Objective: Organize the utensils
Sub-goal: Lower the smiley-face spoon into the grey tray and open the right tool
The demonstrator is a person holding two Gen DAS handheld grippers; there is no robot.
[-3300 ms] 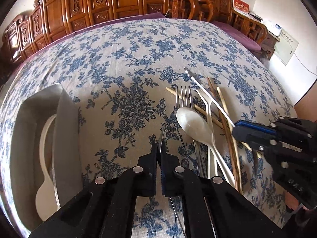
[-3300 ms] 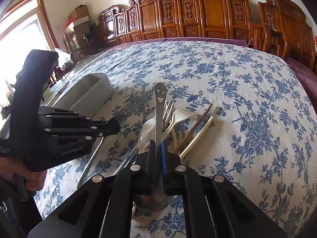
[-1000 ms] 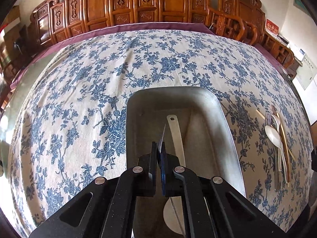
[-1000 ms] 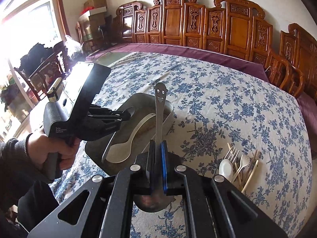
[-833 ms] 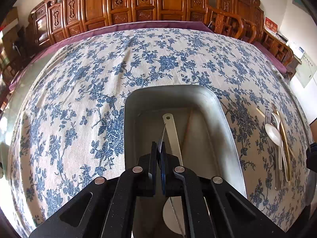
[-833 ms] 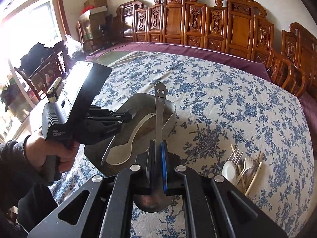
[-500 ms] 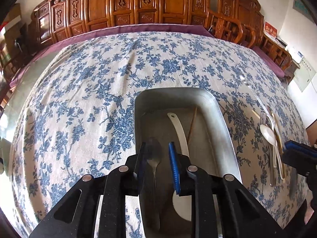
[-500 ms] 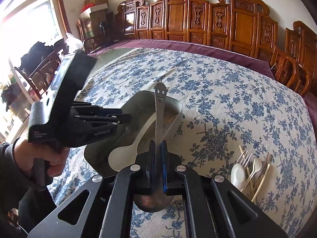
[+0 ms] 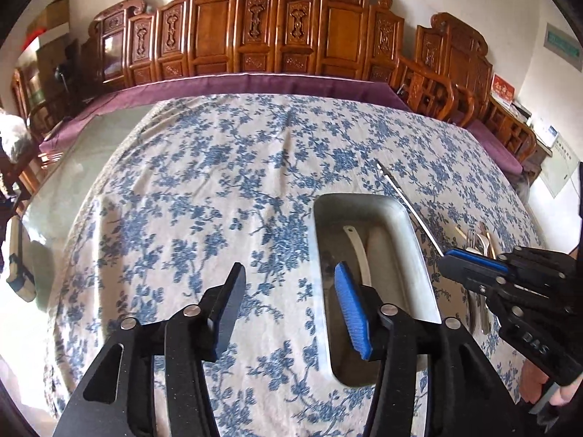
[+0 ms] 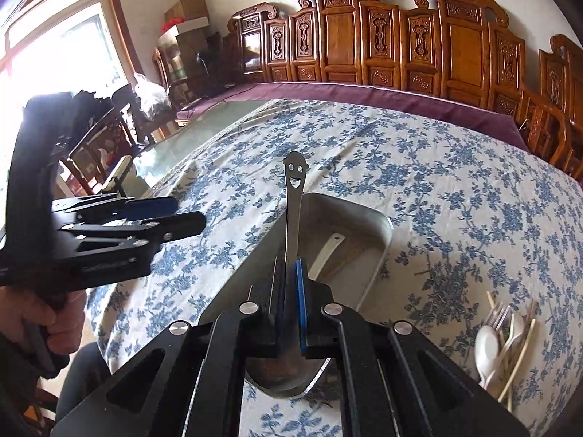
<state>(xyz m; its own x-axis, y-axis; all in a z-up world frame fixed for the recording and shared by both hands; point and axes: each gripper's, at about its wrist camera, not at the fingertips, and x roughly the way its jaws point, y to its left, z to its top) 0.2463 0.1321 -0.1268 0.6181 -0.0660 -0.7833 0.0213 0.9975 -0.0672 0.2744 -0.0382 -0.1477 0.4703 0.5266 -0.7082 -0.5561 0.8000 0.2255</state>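
Two claws over table (image 9: 218,182): left claw (image 9: 288,306) spread wide beside tray (image 9: 419,255), right claw (image 10: 289,291) pinching smiley spoon (image 10: 293,204) above tray.

Tablecloth (image 9: 218,189): off-white with a blue flower print; plum-purple cloth (image 9: 255,83) along its far edge. Tray (image 9: 422,291): dull silver-grey metal. White spoon (image 9: 359,251) in the tray. Spoon (image 10: 293,196): shiny steel, smiling face cut into the handle end. Left gripper (image 9: 288,306) and right gripper (image 10: 289,287): matte black, blue pads, silver rivets. Loose pile (image 10: 506,342): white, cream and steel pieces. Chairs (image 9: 328,36): carved reddish-brown wood.
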